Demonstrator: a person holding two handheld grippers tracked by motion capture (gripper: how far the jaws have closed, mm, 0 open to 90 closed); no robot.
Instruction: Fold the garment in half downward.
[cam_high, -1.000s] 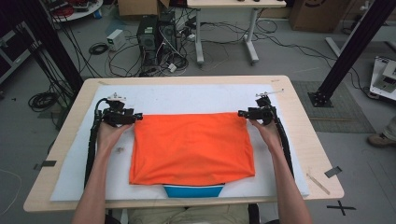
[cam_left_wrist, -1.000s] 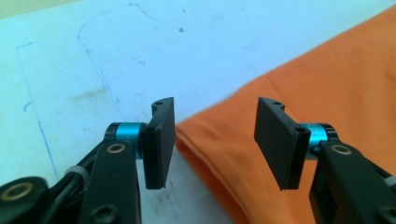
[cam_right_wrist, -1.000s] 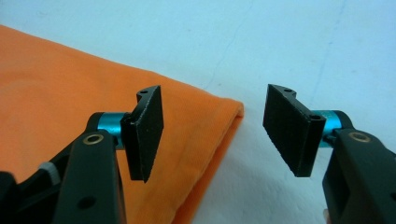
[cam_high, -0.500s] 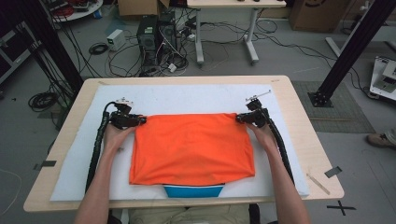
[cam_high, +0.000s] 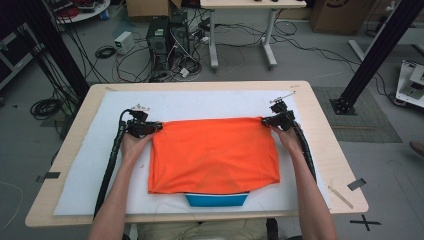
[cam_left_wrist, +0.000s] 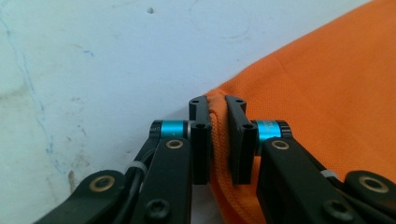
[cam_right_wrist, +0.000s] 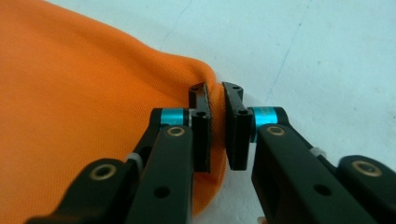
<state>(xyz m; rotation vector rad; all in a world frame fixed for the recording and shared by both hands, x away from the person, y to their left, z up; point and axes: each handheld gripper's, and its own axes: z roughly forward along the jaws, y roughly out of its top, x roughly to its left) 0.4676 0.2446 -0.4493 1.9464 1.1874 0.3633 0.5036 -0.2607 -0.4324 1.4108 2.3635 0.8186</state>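
Tool work first: my left tool (cam_high: 156, 127) is pinched on the far left corner of the folded orange knit cloth (cam_high: 214, 154), and my right tool (cam_high: 265, 120) is pinched on its far right corner, both having just been closing with the fabric between the jaws. The cloth lies flat on the white foam mat (cam_high: 80, 170) that covers the pale wooden surface (cam_high: 334, 165), its near edge overlapping a blue piece (cam_high: 217, 199) at the front of the mat.

To do this step well, I judge I should lift both corners together and at equal height, keeping the far edge taut between my hands so the fold comes out straight and the layers do not slide apart. In the left gripper view the hem bunches thickly between the pads (cam_left_wrist: 201, 140), a sound bite. In the right gripper view the cloth sits mostly against one pad (cam_right_wrist: 201, 135), with mat showing in the gap, so that hold looks shallower to me and I would raise it gently.

Hard to judge: how many layers each bite holds, since the pads cover the edge. The blue piece is mostly hidden under the cloth, so I cannot tell what it is. The high view is too coarse to show the jaws themselves.
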